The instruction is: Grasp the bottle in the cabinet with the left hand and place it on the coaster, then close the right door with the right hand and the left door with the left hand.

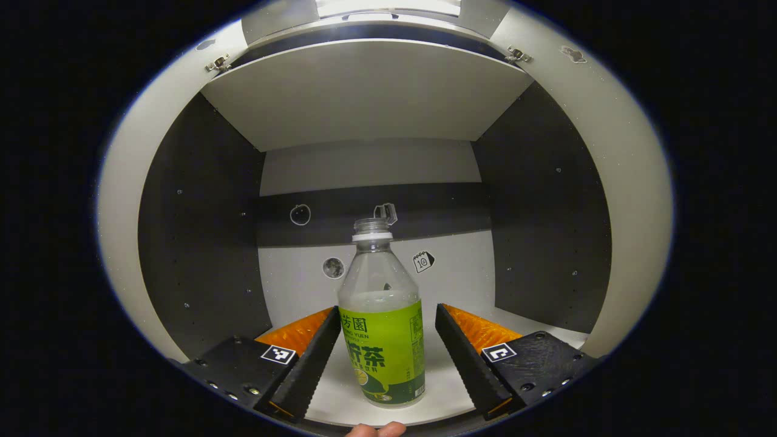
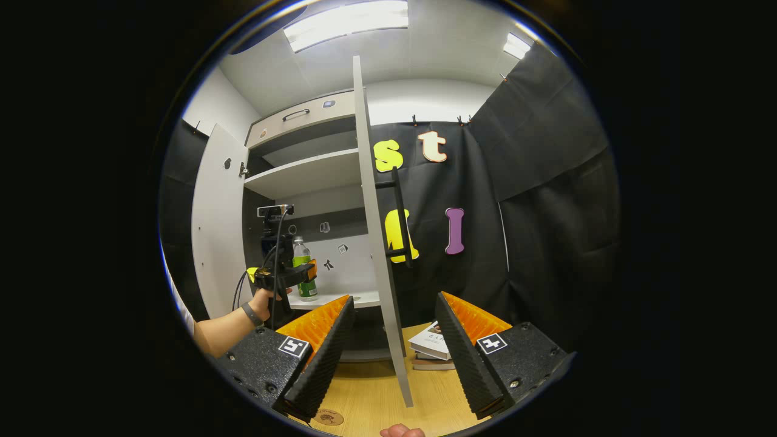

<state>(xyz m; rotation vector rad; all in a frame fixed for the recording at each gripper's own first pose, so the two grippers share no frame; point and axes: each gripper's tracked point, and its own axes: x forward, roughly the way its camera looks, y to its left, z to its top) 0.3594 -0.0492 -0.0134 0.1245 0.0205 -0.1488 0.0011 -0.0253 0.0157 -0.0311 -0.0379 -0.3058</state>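
Green-labelled bottle (image 1: pixel 381 321) between left hand-held gripper's (image 1: pixel 386 352) spread fingers.

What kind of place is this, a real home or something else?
Probably a staged recording booth, not a home: black cloth hangs as a wall behind the open cabinet, whose shelves are bare but for one bottle.

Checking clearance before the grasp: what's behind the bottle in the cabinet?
Behind the bottle is the cabinet's back wall with a dark band and small stickers. The wall right behind the label is covered. The left gripper is open around the bottle.
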